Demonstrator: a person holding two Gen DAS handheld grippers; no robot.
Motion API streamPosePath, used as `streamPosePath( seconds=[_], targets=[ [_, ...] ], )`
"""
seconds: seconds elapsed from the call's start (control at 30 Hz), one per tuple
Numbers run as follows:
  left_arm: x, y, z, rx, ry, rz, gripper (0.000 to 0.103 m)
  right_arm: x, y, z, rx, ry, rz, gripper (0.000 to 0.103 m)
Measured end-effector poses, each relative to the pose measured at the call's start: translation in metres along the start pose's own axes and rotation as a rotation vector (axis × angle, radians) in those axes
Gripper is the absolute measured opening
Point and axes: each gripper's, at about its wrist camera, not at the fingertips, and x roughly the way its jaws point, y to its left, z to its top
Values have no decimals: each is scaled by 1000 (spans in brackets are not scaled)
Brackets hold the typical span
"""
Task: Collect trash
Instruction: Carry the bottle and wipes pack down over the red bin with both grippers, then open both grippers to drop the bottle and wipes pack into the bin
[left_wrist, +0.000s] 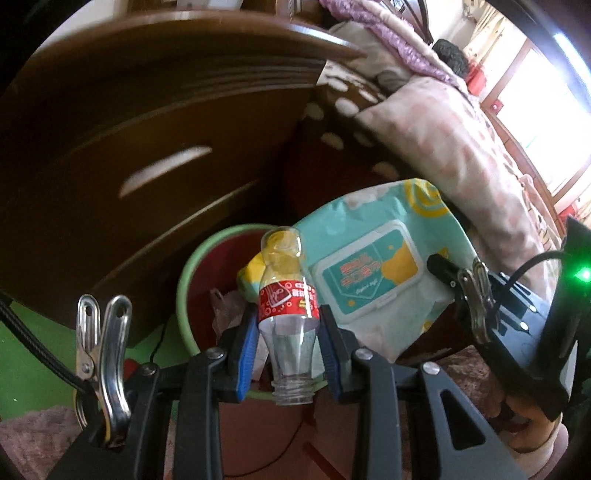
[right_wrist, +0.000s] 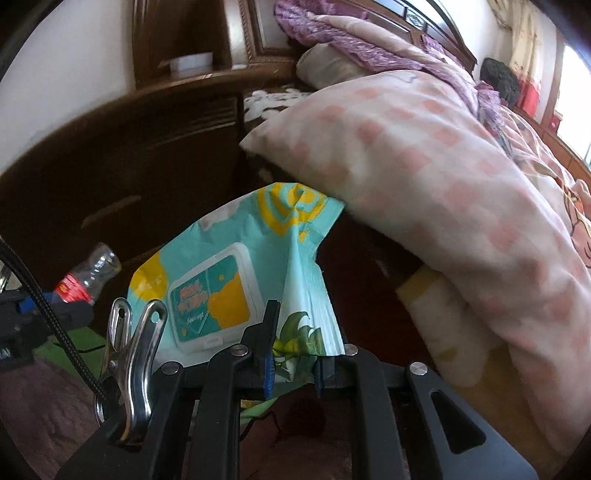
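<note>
Left wrist view: left tongs (left_wrist: 289, 334) clamp the bottle (left_wrist: 285, 295); right tongs (right_wrist: 293, 360) pinch the wipes pack (right_wrist: 236, 280).

The bottle (left_wrist: 286, 306) hides part of the bin (left_wrist: 184, 295), and the label print is unreadable.

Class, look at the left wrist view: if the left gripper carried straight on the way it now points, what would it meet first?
Probably the green bin. The left gripper, its jaws shut on the empty plastic bottle, points over the rim; the bottle's base would likely reach the trash inside first, though depth is unclear.
</note>
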Motion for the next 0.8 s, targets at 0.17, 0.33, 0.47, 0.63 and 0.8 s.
streamPosePath(
  seconds=[0.17, 0.33, 0.47, 0.63, 0.8],
  targets=[
    [7, 5, -1, -3, 2, 13, 32, 21, 20, -2, -44, 45, 1, 16],
    [14, 13, -3, -19, 16, 4, 32, 49, 42, -1, -76, 93, -6, 16],
    [19, 18, -5, -30, 33, 3, 32, 73, 47, 0, -32, 108, 29, 16],
    [26, 25, -7, -44, 51, 5, 32, 97, 40, -3, 40, 169, 101, 29],
    [33, 26, -10, -48, 68, 6, 32, 93, 30, -1, 68, 157, 122, 35]
  ],
)
